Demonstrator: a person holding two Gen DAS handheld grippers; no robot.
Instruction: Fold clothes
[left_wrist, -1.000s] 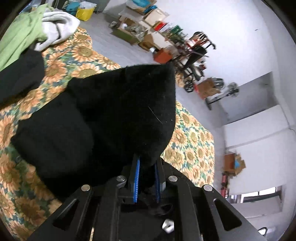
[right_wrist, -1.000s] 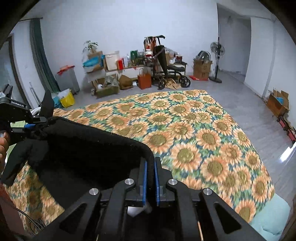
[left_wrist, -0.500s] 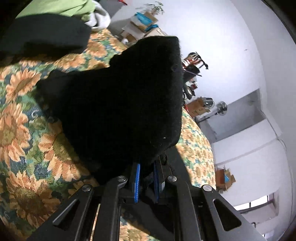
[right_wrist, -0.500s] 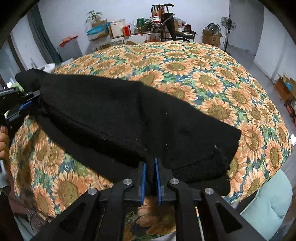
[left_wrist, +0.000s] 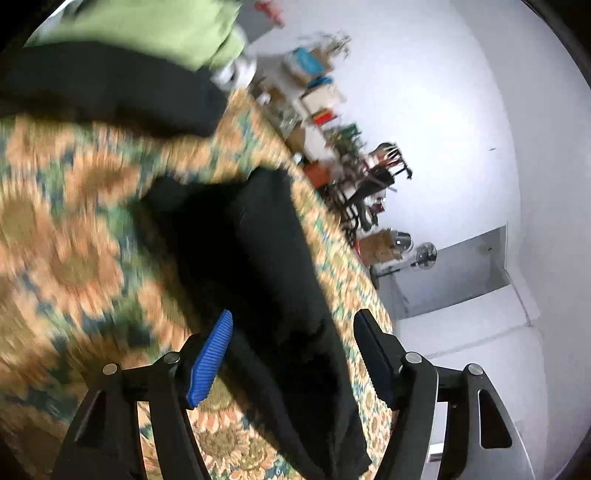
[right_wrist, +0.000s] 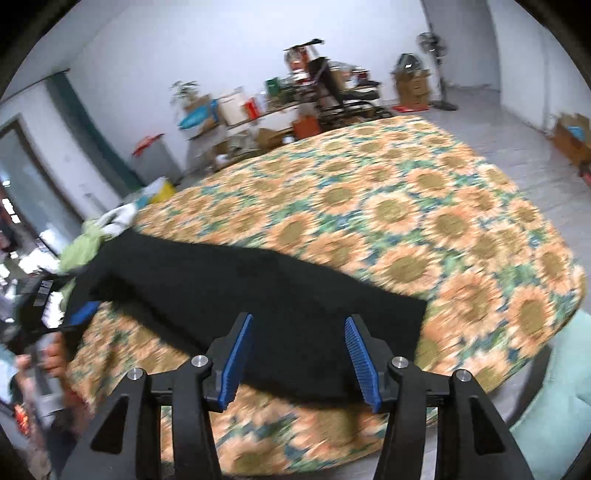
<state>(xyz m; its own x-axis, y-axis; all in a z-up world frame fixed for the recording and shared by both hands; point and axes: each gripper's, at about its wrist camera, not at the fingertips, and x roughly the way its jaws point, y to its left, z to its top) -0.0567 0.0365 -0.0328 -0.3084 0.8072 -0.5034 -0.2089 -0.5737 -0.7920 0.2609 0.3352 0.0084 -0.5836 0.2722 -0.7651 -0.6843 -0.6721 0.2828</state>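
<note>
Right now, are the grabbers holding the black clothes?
No, nothing is held. Both the left gripper and the right gripper have just been opening, and the black garment lies loose on the sunflower cover.

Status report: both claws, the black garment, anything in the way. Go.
Left claw and right claw open, jaws just opened, pads off cloth. Black knit garment lying folded in a long strip on sunflower-print bedcover. Green and white clothes pile beyond its far end.
</note>
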